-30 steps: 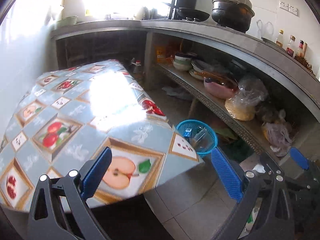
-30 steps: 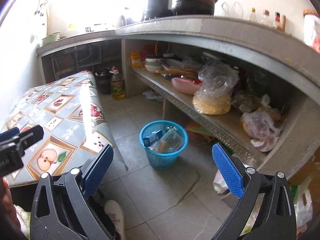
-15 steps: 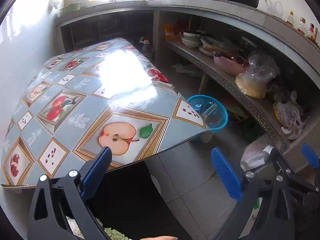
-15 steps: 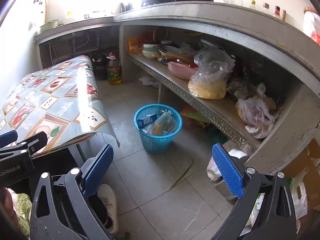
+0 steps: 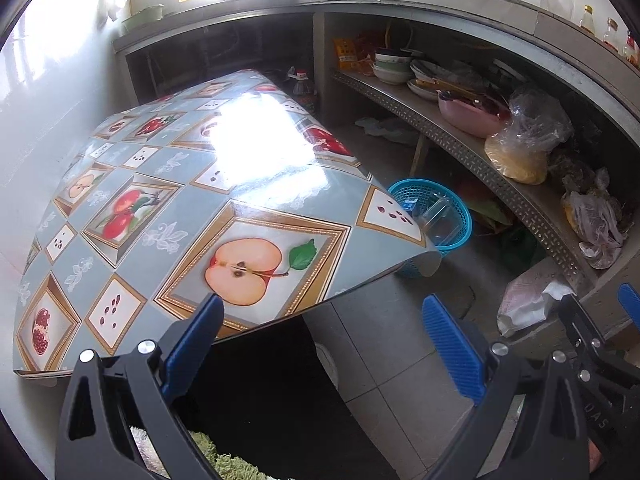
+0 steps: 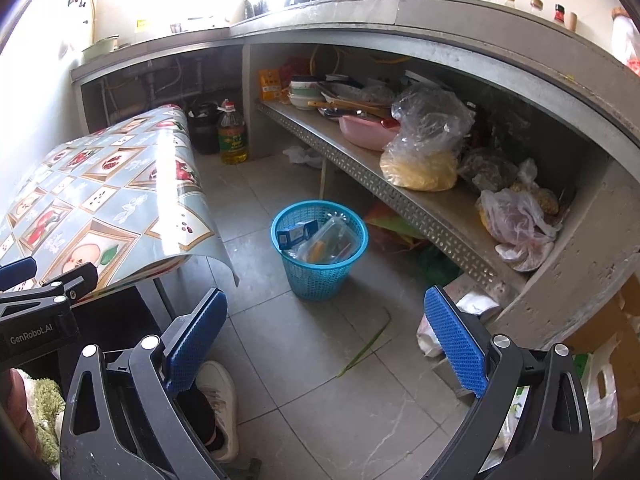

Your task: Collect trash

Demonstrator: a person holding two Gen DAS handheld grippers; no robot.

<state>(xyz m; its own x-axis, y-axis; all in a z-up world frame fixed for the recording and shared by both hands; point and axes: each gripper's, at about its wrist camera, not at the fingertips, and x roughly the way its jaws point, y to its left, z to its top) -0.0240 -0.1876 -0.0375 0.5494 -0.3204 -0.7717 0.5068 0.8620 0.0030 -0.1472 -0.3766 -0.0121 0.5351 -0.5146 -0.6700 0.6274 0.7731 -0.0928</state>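
Left wrist view, from left to right. A white wall (image 5: 36,120) borders the table (image 5: 132,168), whose fruit-patterned oilcloth (image 5: 248,256) droops over the near right corner. The left gripper (image 5: 320,320) hangs above the table's front edge and the tiled floor (image 5: 380,344); its jaws stand wide apart with nothing between the blue pads (image 5: 452,344). Just beyond the drooping corner, a blue mesh trash basket (image 5: 460,216) stands on the floor, partly hidden by the cloth and holding a clear plastic container (image 5: 438,220). Farther right, a perforated metal shelf (image 5: 460,140) carries stacked bowls (image 5: 390,68), a pink basin (image 5: 468,116) and a bag of yellow grain (image 5: 520,156). A crumpled white bag (image 5: 528,304) lies on the floor below the shelf's near end, close to the right gripper's fingertip (image 5: 628,304) at the frame edge.

Right wrist view, from left to right. The left gripper's black body (image 6: 36,320) enters at the left edge beside the table. A cooking-oil bottle (image 6: 232,136) stands on the floor under the counter (image 6: 360,20). The right gripper (image 6: 324,332) is held over bare floor, jaws spread and empty. The trash basket (image 6: 320,264) stands between table and shelf, upright, containing a blue carton (image 6: 296,234) and the clear container. A green leaf strip (image 6: 364,348) lies on the tiles near the basket. A white shoe (image 6: 220,404) shows behind the left finger.
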